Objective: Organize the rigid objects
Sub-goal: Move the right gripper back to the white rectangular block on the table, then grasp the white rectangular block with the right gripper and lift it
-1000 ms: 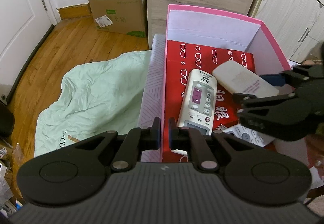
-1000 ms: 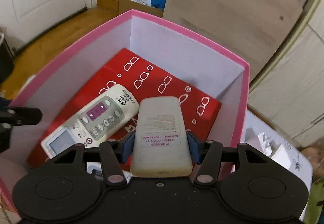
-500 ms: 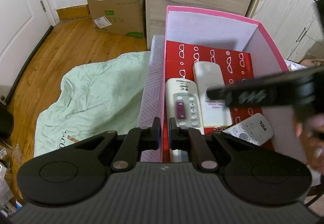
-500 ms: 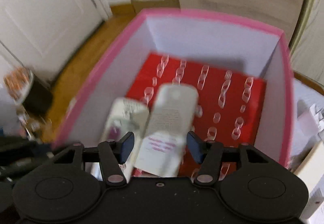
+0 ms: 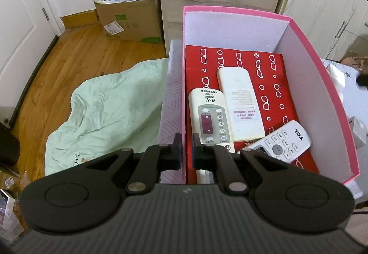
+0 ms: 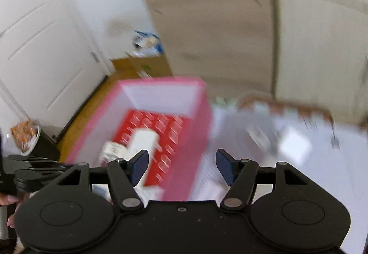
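White patterned surface [image 5: 171, 97] bearing pink box [image 5: 322, 84] at 12 o'clock; white clutter at 3 o'clock, blurred. Green sheet [image 5: 110, 113] at 9 o'clock, draping over its edge.

Green sheet [image 5: 110, 104] before cardboard box [image 5: 131, 19], wooden floor [image 5: 76, 56].

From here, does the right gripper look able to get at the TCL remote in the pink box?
Probably yes: the pink box is open-topped, the TCL remote lies uncovered, and the right gripper, jaws opening, holds nothing.

The left black plastic gripper [image 5: 186, 149] has two round bumps, shiny silver screws and small blue pads. The right black plastic gripper [image 6: 182, 167] looks the same, with dusty specks.
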Available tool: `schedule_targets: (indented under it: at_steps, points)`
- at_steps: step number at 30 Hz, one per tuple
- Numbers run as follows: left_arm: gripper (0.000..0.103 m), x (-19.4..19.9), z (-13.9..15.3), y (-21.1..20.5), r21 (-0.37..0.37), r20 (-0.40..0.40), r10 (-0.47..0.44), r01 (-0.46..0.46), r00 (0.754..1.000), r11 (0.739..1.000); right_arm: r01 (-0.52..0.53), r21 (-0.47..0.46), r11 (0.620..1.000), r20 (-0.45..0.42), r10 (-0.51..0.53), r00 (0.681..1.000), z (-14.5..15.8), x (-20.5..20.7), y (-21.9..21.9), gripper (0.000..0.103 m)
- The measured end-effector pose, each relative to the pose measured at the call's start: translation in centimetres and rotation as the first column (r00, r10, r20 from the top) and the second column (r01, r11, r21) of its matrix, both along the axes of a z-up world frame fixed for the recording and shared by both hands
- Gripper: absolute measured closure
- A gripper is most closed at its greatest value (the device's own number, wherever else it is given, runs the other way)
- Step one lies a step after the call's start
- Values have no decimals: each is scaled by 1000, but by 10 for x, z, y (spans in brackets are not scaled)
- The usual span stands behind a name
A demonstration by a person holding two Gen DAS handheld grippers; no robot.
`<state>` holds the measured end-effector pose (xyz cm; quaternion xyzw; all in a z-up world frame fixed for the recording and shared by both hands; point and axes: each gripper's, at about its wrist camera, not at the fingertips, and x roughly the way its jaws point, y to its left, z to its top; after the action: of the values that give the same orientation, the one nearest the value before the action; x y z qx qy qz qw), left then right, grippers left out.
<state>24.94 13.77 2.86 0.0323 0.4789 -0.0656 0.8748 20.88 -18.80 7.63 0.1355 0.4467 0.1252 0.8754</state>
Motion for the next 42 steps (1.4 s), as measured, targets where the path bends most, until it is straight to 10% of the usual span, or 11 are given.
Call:
schedule_targets:
  at_steps: [10, 19, 26, 42]
  points:
    - [97, 4, 0, -5, 16, -8, 23, -23, 1000, 1000, 133, 23, 991, -255, -123, 959, -89, 16, -38, 33]
    - [91, 2, 0, -7, 18, -7, 6, -6, 1000, 1000, 122, -283, 951, -100, -156, 983, -108, 36, 4, 17]
    - [91, 1, -1, -7, 16, 1, 8, -8, 1000, 1000, 67, -202, 977, -131, -95, 987, -104, 28, -8, 38]
    - [91, -2, -1, -13, 43, 14, -1, 0, 1000, 999, -76, -228, 971, -62, 63, 996, -105, 26, -15, 40]
